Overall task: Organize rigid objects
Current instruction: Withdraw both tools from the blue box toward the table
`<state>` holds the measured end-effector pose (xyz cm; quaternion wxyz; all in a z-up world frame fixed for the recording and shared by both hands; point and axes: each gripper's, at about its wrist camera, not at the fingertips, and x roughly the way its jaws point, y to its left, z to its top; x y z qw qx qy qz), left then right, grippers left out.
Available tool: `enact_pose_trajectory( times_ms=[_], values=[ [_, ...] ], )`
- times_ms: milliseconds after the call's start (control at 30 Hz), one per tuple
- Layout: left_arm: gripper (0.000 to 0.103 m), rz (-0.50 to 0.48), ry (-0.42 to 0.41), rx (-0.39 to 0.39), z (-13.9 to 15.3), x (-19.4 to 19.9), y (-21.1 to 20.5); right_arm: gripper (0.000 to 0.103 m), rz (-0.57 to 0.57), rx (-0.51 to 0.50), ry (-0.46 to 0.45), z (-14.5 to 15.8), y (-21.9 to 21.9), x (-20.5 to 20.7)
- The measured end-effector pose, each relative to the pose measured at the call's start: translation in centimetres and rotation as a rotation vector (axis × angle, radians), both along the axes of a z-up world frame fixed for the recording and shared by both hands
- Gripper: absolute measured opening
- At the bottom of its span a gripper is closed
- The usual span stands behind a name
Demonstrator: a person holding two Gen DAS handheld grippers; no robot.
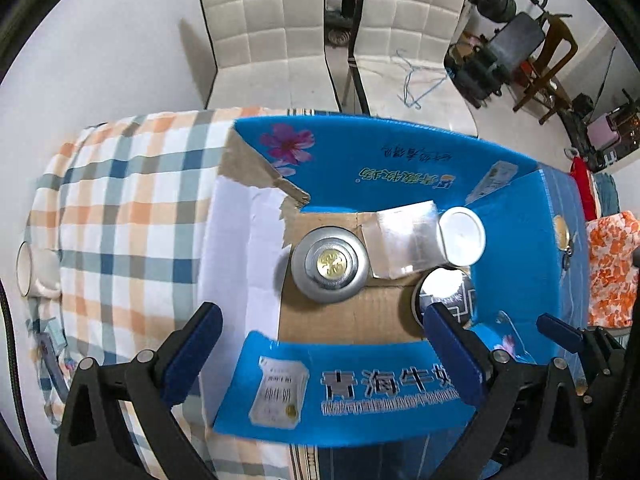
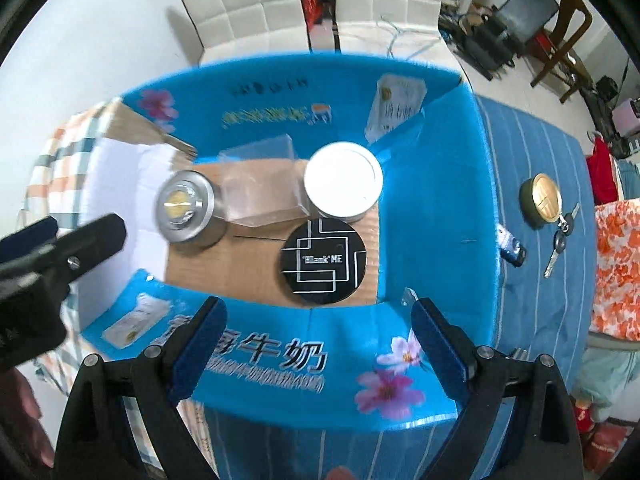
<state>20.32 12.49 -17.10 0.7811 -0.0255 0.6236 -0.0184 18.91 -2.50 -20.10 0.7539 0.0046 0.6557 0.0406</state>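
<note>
An open blue cardboard box (image 1: pixel 360 160) (image 2: pixel 436 184) lies on a cloth-covered table. On its brown floor stand a silver tin with a gold centre (image 1: pixel 329 264) (image 2: pixel 185 206), a clear plastic case (image 1: pixel 400 240) (image 2: pixel 264 184), a white-lidded jar (image 1: pixel 462 236) (image 2: pixel 343 178) and a black round tin (image 1: pixel 444 292) (image 2: pixel 323 262). My left gripper (image 1: pixel 322 309) hovers open above the box's near wall, and one finger partly hides the black tin. My right gripper (image 2: pixel 319 304) is open over the same wall with nothing between its fingers.
On the blue striped cloth right of the box lie a gold-lidded tin (image 2: pixel 541 200), keys (image 2: pixel 562 240) and a small blue object (image 2: pixel 510 246). A cup (image 1: pixel 26 268) sits at the far left of the checked cloth (image 1: pixel 132 200). Two white chairs (image 1: pixel 264 28) stand behind the table.
</note>
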Motion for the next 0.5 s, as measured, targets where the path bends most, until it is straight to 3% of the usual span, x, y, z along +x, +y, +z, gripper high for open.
enact_pose_trajectory(
  times_ms=[500],
  values=[
    [0.103,0.024,-0.125,-0.018,7.2,-6.0,-0.4,0.096,0.051,0.062,-0.137,9.6,-0.5,-5.3]
  ],
)
